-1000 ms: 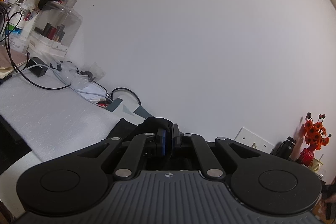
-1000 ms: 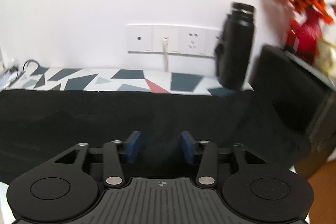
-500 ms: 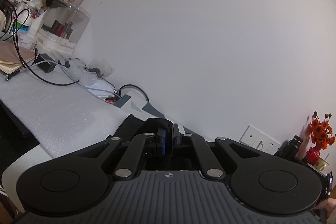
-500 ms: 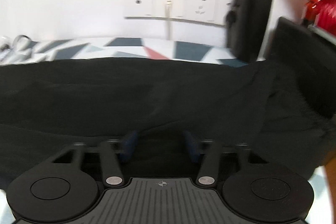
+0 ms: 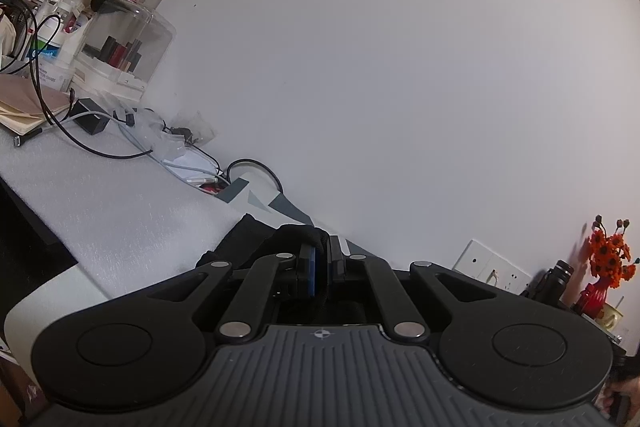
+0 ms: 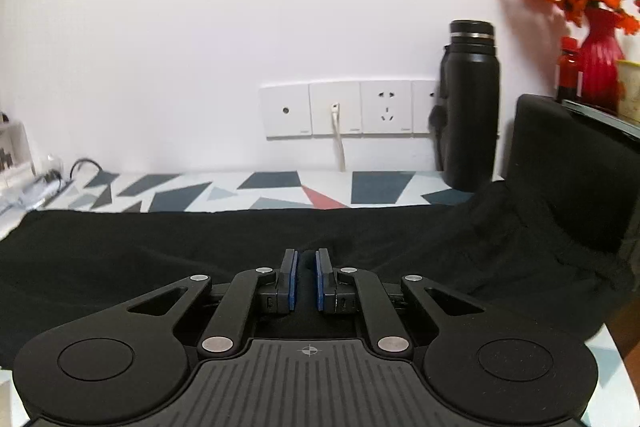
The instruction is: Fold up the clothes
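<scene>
One black flask and one red vase of orange flowers stand behind the black garment, which is spread across the bench. Left gripper jaws pinch a fold of it; right gripper jaws clamp its near edge. Four wall sockets show, the fourth half hidden.

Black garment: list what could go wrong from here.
1. The right gripper has closed on only a small pinch of the black garment; it may slip when lifted.
2. The bottle stands right at the cloth's far edge; dragging the fabric could topple it.
3. The left gripper holds bunched cloth, so the fold may come out uneven.
</scene>
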A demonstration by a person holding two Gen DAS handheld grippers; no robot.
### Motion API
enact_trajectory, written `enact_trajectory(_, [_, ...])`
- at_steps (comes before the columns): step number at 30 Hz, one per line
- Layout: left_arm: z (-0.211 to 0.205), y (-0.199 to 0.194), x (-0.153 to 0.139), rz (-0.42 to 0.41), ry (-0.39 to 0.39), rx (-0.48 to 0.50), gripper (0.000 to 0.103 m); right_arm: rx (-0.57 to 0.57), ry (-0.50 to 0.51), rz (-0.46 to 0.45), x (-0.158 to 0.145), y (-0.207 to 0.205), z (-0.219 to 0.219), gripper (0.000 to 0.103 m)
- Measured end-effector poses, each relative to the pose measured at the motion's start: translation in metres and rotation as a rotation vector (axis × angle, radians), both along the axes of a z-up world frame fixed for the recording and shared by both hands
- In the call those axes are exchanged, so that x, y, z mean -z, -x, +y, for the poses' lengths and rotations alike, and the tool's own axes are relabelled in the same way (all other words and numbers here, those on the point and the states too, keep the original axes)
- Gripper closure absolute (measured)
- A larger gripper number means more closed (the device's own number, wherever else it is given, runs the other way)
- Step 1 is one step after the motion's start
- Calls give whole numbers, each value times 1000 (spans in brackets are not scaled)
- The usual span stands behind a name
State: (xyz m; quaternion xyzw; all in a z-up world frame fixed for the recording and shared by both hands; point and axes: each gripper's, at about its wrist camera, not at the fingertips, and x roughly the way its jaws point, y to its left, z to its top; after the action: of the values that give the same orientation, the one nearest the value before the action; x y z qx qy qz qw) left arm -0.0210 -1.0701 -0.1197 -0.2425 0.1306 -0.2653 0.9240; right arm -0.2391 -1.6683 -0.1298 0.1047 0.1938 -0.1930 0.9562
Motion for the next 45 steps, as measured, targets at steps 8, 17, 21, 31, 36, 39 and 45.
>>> enact_trajectory(8, [9,7,21,70,16,-26,98,-18,-1,138,24,3,2,70])
enact_trajectory(17, [6,10,21,66,28,-18,98,-83,71,260,24,-14,3,68])
enact_trajectory(21, [6,13,20,57,29,-19,98,-110,88,240,11,-15,5,94])
enact_trajectory(31, [7,30,-8,-77,56,-73,98,-29,144,-335,-52,46,2,103])
enact_trajectory(36, [6,33,-13,-106,37,-66,98,-47,99,-42,-41,26,-11,90])
enact_trajectory(39, [6,32,-5,-84,50,-54,98,-101,48,90,-22,11,-9,57])
enact_trajectory(45, [5,31,3,-48,62,-31,98,-137,72,228,-11,-21,-2,17])
